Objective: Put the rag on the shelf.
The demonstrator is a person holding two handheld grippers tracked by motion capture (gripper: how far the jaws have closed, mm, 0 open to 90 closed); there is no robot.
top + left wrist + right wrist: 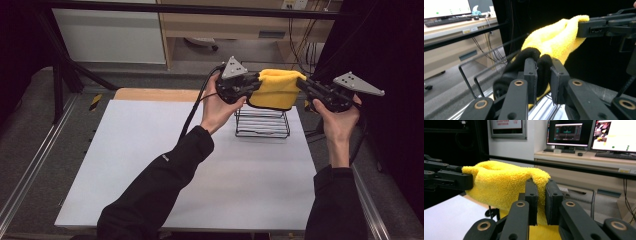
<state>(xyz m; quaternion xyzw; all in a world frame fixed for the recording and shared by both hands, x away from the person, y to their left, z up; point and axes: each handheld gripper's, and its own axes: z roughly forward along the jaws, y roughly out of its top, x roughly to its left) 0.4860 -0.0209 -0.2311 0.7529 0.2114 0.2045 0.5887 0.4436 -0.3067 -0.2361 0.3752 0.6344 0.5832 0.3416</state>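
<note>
Towel, yellow terry cloth, is hanging stretched left-to-right above black wire rack; left gripper and right gripper are clamping opposite ends.

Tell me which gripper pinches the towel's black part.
The left gripper: dark fabric of the yellow towel sits between its fingers; the right gripper pinches plain yellow.

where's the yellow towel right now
In the high view the yellow towel hangs stretched between the left hand-held gripper and right hand-held gripper, just above the black wire rack near the table's far edge.
</note>
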